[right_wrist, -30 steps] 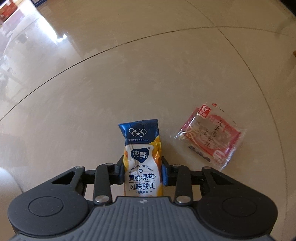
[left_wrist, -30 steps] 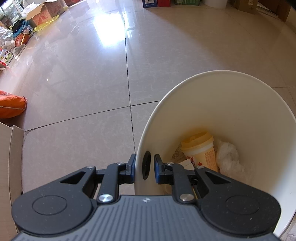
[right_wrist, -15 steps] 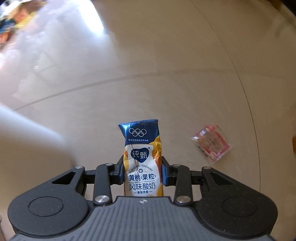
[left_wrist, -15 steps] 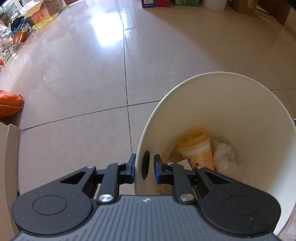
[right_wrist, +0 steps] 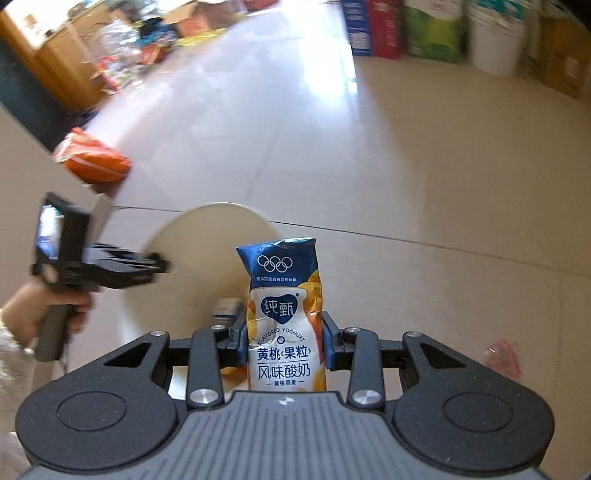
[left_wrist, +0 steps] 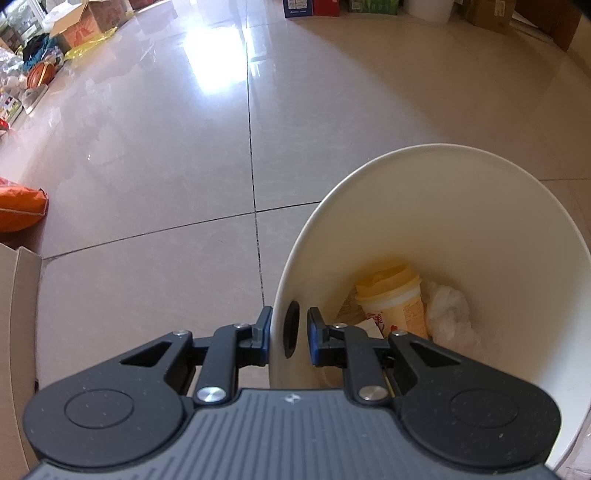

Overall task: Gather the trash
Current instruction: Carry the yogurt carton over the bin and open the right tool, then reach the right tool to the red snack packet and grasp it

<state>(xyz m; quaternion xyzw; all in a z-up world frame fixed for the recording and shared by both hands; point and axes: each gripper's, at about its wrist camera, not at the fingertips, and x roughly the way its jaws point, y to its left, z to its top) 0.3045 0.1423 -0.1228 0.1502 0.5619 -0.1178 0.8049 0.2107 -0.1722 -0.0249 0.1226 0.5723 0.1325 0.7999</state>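
My left gripper point(left_wrist: 289, 334) is shut on the near rim of a white trash bin point(left_wrist: 461, 206), one finger outside and one inside. The bin holds a yellow-lidded cup point(left_wrist: 391, 299) and crumpled white paper point(left_wrist: 448, 314). My right gripper point(right_wrist: 284, 345) is shut on a blue-and-white yoghurt carton point(right_wrist: 284, 314), held upright. Behind the carton in the right wrist view stands the same white bin point(right_wrist: 192, 258), with the left gripper point(right_wrist: 162, 266) and a hand point(right_wrist: 44, 314) at its left rim. A red snack wrapper point(right_wrist: 504, 360) lies blurred on the floor at lower right.
An orange bag point(left_wrist: 18, 208) and a cardboard edge point(left_wrist: 18, 332) lie at the left. Boxes and clutter point(left_wrist: 74, 22) line the far left wall. Coloured cartons and white buckets point(right_wrist: 436, 33) stand along the far wall. Shiny tiled floor point(left_wrist: 147, 166) fills the space between.
My right gripper, still holding the carton, has swung left and up from the floor, bringing the bin and left gripper into view; the red wrapper slid to the lower right. The left view barely changed.
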